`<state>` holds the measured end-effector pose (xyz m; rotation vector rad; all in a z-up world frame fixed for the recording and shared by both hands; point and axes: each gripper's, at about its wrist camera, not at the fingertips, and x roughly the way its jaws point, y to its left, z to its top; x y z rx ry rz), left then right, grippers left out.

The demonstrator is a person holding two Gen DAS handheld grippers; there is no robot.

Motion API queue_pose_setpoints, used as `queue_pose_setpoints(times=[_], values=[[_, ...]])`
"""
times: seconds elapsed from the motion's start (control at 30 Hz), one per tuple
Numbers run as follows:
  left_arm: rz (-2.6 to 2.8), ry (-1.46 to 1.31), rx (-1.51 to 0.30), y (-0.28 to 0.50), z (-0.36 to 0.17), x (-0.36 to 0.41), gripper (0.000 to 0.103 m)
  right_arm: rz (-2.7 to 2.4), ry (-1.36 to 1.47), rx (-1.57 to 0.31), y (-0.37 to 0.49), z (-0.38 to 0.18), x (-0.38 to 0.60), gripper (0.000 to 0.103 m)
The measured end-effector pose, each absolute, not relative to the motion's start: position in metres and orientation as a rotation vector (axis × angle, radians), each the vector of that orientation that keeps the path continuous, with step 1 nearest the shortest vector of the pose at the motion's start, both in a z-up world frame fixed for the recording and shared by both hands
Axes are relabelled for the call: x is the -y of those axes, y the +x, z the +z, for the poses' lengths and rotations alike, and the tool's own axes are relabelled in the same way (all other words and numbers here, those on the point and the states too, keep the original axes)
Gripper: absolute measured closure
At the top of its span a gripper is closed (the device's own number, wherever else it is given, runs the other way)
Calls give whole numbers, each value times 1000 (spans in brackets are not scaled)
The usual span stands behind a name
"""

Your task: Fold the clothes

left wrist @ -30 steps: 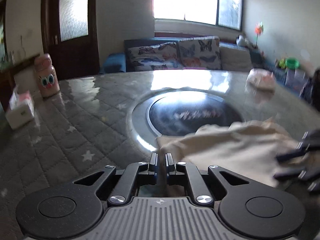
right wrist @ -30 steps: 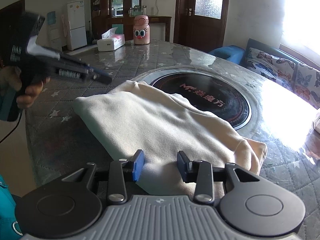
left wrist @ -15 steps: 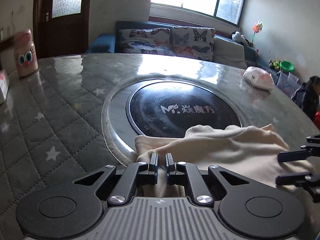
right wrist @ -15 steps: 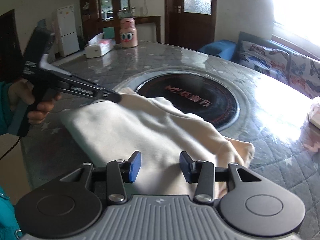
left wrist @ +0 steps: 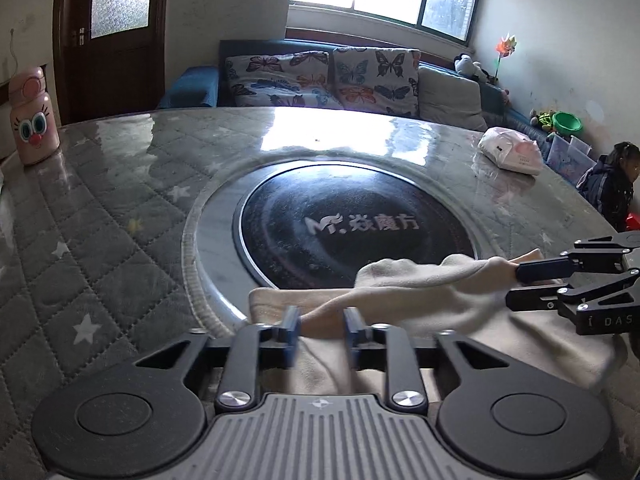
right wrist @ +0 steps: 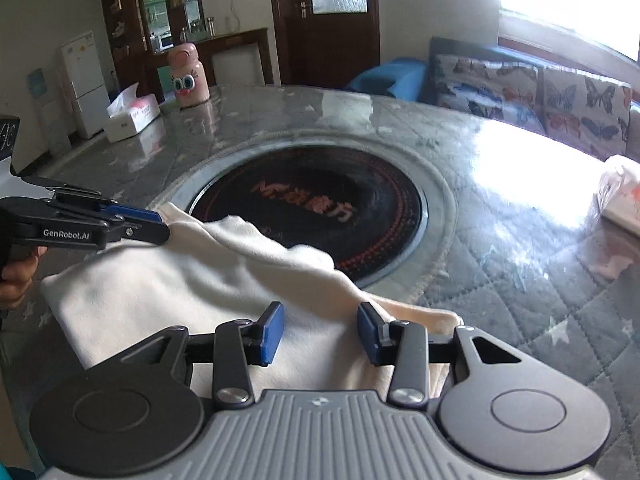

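Room: a living room with a bright window, a sofa point(left wrist: 320, 80) with butterfly cushions, and a dark wooden door point(right wrist: 324, 16).
Surface: a round bench point(left wrist: 120, 208) under a quilted star-print cover, with a black glass cooktop point(left wrist: 352, 220) set in its middle.
Garment: a cream garment point(right wrist: 168, 300), folded into a thick band, lies on the near part of the bench with its far edge lapping the cooktop rim.
Long axis: it runs crosswise, from the left tool point(left wrist: 319, 326) at one end to the right tool point(right wrist: 318, 334) at the other.
Key relation: each tool sits at its own end of the band, with cloth directly ahead of and beneath its fingers; neither hand has the shorter reach.
Left tool: jaws have just been opening; a ridge of cloth lies between the blue pads, and the pads appear clear of it, so released.
Right tool: jaws parted over the cloth, pads not pressing, nothing gripped.
Around: a pink cartoon bottle point(right wrist: 188, 76) and a tissue box point(right wrist: 132, 116) stand well apart at the far edge.
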<state>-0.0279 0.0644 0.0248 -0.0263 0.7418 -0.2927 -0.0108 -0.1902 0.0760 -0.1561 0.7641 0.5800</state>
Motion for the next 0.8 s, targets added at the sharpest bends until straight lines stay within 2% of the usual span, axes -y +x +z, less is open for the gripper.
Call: queue_pose_setpoints(times=[0.03,0.17,0.37,0.43,0.6,0.7,0.8], values=[[-290,-14,-734,-29,26,-62,56,584,-161,-758,-11,76,188,61],[-273,20,-744,-24,22,-56,55,583,-162,-766,0,72,179,57],[-249,37,-752,-24,21,-54,47,577,-186,-759,-2,75,174,52],[-247,41,-743,-28,23,-53,40,580,-187,-750,-8,79,175,47],[-237,48,-720,-39,29,-51,27,592,-189,-735,-22,83,174,43],[-219,40,-702,-47,33,-53,12,591,-183,-722,-31,84,175,28],[-211,33,-683,-56,36,-55,6,597,-181,-702,-44,86,175,21]])
